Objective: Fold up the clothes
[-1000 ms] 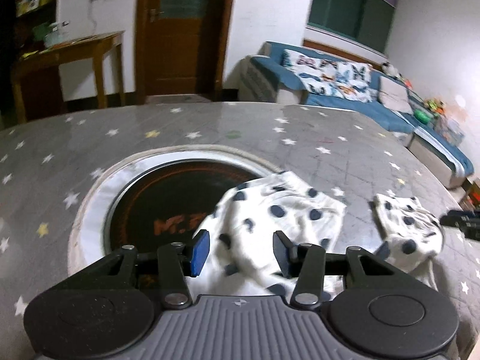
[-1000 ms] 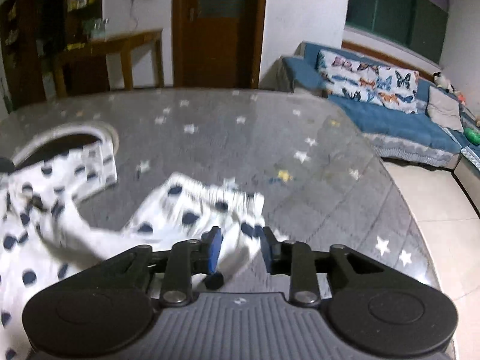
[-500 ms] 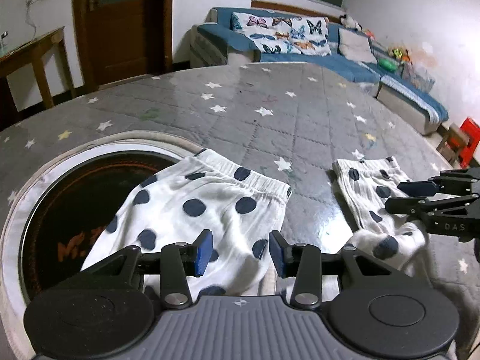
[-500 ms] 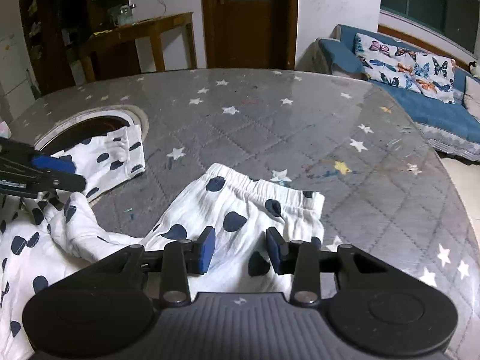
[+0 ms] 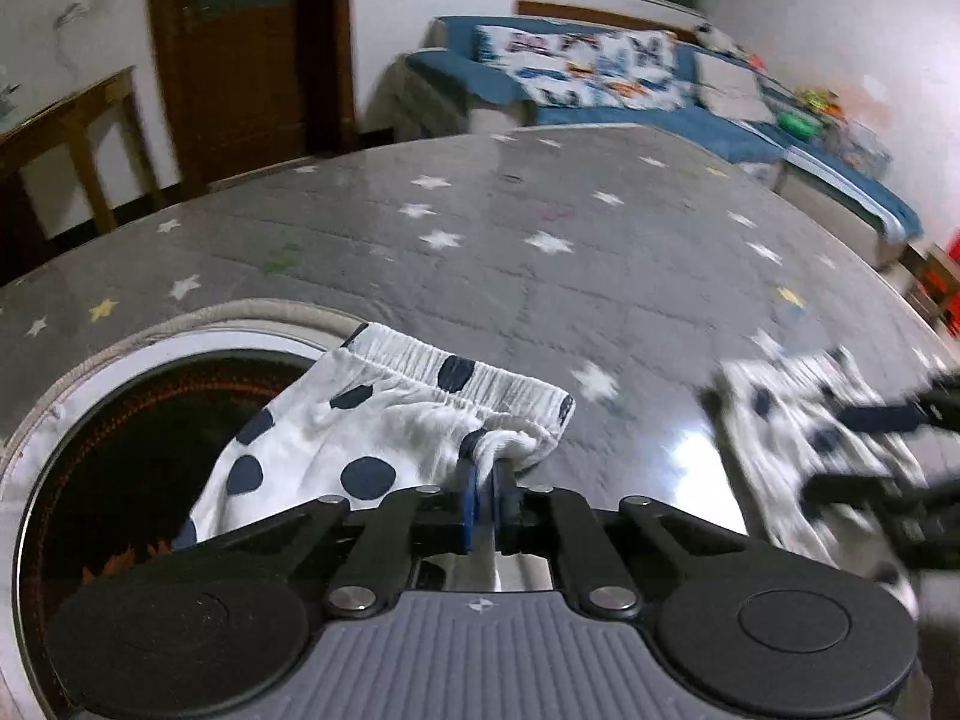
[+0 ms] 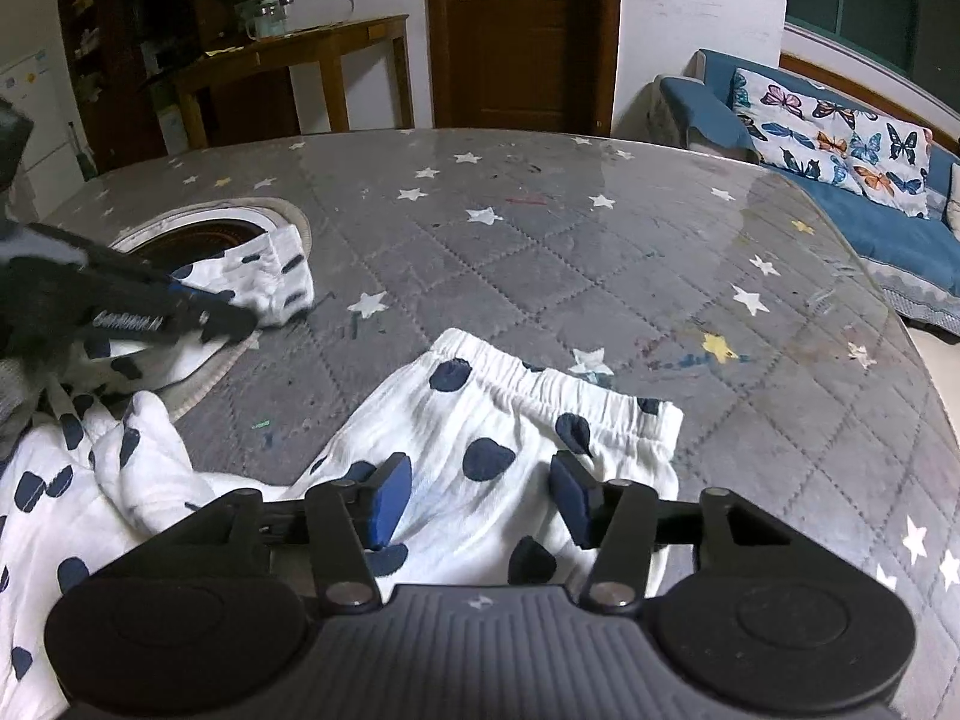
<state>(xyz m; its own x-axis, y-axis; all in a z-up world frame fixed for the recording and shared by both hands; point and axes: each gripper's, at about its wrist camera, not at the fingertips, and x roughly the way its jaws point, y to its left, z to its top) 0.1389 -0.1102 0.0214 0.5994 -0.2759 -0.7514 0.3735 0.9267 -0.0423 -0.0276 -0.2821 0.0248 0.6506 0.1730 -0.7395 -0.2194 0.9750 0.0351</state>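
- The polka-dot trousers (image 6: 492, 438), white with dark blue dots, lie spread on the grey table (image 6: 540, 252); it is one garment with two leg ends that have elastic cuffs.
- In the right wrist view, one leg end lies at the centre, its cuff pointing toward 1 o'clock; the other leg end sits at about 10 o'clock, partly over the round opening (image 6: 210, 234) in the table cover.
- The rest of the cloth is bunched at about 8 o'clock in this view.
- The left gripper (image 5: 486, 483) has just been closing, and its blue pads are now pressed together on a fold of cloth at the corner of the cuff, so it pinches the trousers.
- In the left wrist view this cuff lies just above the pads, and it runs from 11 o'clock to 1 o'clock, over the edge of the dark round opening.
- The right gripper (image 6: 480, 501) has just been opening; its pads stand apart above the cloth, with the leg between them but not pressed.
- The table cover is quilted, with small stars.
- Behind the table, a brown door (image 6: 516, 30) stands at 12 o'clock, a wooden side table (image 6: 288, 54) at 11 o'clock and a blue sofa (image 6: 870, 198) with a butterfly cushion at 2 o'clock.
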